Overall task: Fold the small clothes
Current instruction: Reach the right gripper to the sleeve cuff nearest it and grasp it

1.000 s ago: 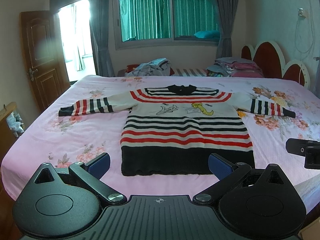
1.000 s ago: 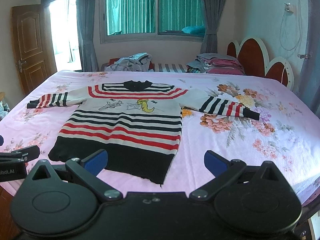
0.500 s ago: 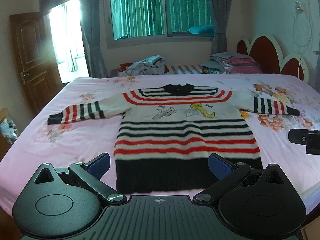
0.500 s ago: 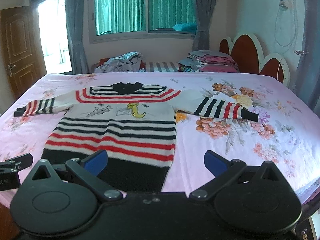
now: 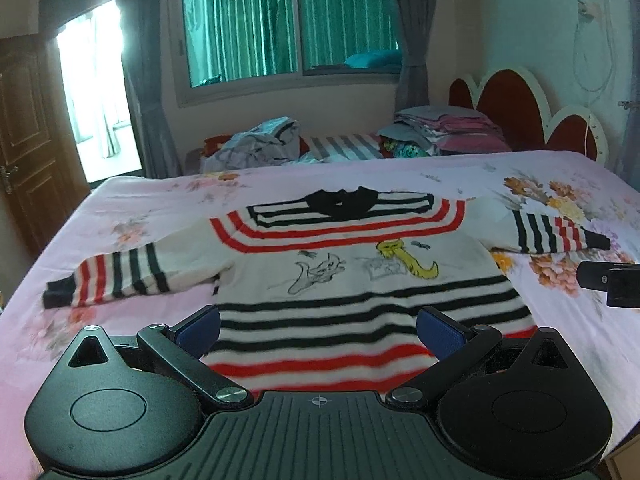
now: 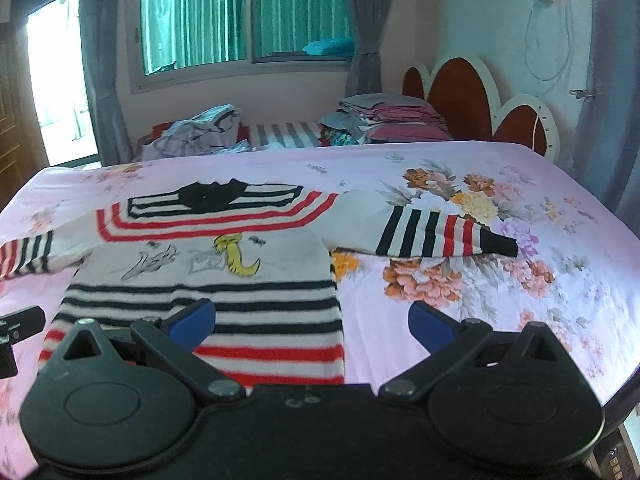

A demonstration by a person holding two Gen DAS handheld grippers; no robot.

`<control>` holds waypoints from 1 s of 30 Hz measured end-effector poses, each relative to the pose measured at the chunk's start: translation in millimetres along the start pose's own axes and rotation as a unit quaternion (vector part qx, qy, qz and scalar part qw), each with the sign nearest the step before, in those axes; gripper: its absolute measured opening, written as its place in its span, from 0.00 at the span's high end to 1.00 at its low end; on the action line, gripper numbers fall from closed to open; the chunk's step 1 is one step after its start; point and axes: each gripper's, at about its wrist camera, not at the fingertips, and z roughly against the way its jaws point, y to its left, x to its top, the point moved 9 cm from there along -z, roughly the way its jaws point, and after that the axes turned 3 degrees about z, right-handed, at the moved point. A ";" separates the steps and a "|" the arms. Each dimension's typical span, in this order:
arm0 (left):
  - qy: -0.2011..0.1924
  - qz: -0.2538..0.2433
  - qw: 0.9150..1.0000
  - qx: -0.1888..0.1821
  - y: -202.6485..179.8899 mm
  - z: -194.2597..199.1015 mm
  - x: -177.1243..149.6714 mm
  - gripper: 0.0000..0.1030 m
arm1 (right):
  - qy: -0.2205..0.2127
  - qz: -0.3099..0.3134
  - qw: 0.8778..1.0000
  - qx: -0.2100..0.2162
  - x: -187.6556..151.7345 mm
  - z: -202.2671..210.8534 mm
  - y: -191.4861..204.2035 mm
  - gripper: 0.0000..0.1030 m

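The striped knit sweater [image 5: 360, 276] looks soft, floppy; best pinched at sleeve cuffs; left gripper [image 5: 318, 330] and right gripper [image 6: 312, 324] both gape wide, empty

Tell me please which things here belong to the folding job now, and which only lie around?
For the job:
- striped sweater, spread flat on the bed
- left tongs, open
- right tongs, open

Lying about:
- crumpled clothes beyond the bed
- folded stack by the headboard
- flowered bedsheet
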 end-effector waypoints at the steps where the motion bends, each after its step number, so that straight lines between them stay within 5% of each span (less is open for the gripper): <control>1: 0.002 0.001 1.000 -0.003 -0.2 -7.2 2.6 0.00 | 0.002 -0.001 1.000 -0.004 2.5 -3.8 -0.2 0.00; 11: 0.025 0.001 1.000 -0.015 -34.1 -70.9 13.3 0.00 | 0.025 -0.010 0.999 -0.041 13.9 -60.5 -40.9 0.00; 22: 0.042 0.002 0.998 -0.039 -124.7 -168.3 45.7 0.00 | 0.013 -0.072 0.995 -0.067 42.5 -174.1 -165.5 0.02; 27: 0.059 -0.010 0.997 -0.041 -167.1 -206.3 55.8 0.00 | 0.030 -0.149 0.986 -0.065 33.6 -227.8 -228.9 0.25; 30: 0.080 -0.010 0.996 -0.042 -184.2 -227.0 56.2 0.00 | 0.043 -0.194 0.978 -0.064 22.8 -255.3 -259.5 0.32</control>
